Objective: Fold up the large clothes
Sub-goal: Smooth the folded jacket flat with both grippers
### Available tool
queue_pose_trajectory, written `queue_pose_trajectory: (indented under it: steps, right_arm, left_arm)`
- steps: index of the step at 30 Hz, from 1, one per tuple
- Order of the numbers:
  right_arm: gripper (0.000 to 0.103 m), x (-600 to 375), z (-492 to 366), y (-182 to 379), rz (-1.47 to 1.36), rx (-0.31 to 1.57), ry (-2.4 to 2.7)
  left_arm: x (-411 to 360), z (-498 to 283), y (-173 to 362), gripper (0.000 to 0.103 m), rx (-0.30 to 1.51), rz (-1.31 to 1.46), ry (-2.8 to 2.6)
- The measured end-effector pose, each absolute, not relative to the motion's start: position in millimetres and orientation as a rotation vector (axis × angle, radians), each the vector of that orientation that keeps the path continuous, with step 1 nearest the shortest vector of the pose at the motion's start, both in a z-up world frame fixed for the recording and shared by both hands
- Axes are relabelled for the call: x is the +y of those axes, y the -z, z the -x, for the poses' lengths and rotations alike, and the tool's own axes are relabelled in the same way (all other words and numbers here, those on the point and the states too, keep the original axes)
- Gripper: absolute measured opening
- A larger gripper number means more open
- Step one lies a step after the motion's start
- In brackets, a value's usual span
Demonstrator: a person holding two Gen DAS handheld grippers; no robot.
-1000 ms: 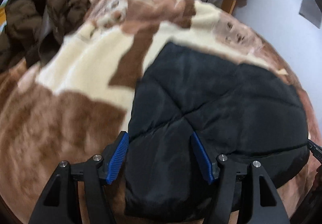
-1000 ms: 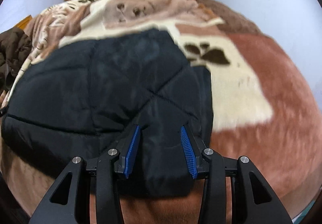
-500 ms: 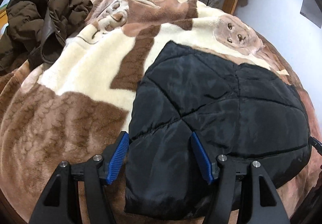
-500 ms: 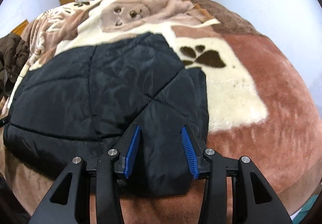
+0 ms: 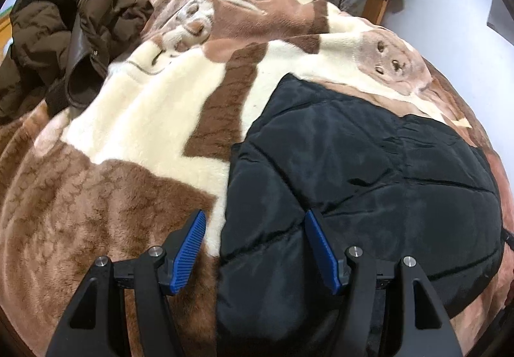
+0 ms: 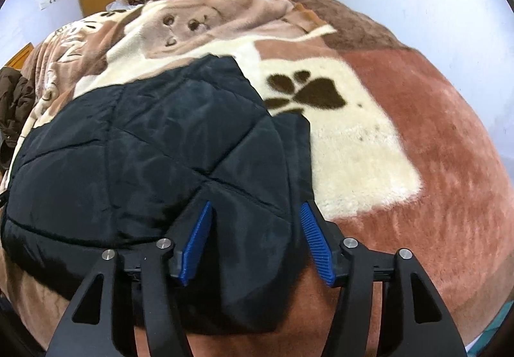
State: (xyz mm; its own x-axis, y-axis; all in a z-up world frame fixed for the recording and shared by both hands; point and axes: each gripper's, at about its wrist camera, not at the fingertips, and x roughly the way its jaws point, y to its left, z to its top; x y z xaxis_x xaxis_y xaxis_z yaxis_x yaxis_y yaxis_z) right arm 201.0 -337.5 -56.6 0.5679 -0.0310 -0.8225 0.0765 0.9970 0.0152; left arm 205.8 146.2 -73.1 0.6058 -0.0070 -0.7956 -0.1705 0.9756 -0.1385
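A black quilted jacket (image 5: 369,170) lies folded into a compact bundle on a plush brown, cream and pink blanket (image 5: 138,132) that covers the bed. It sits toward the near edge of the bed, with both grippers at its near side.

The left gripper (image 5: 253,248) stands with its jaws well apart. Its blue ribbed pads (image 5: 189,248) press on nothing: the left pad hangs over the bare blanket just beside the jacket's left edge, and the right pad hangs over the black fabric. The near left corner of the jacket lies in the gap between them, loose. Whether either pad brushes the cloth cannot be told.

The right gripper (image 6: 255,235) is opening its jaws. The near right corner of the jacket (image 6: 154,151) lies between the blue pads (image 6: 313,244), which stand clear of the fabric on both sides, so nothing is clamped. The right pad sits at the jacket's right edge, where the black cloth meets the cream patch with the dark paw print (image 6: 308,93).

A crumpled brown puffer coat (image 5: 64,32) lies at the far left of the bed, well apart from the black jacket.
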Motion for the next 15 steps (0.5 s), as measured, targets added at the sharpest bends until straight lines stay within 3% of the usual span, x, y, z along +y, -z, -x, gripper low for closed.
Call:
queue_pose_trajectory:
  steps: [9, 15]
  right_arm:
    - [0.059, -332.4, -203.2, 35.6, -0.060, 0.911, 0.044]
    - [0.059, -308.7, -240.5, 19.8, -0.029, 0.846, -0.046]
  left_arm:
    - [153.7, -207.3, 58.5, 0.068, 0.872, 0.257, -0.083]
    - [128.7, -252.4, 37.5, 0.067, 0.830, 0.215, 0.023]
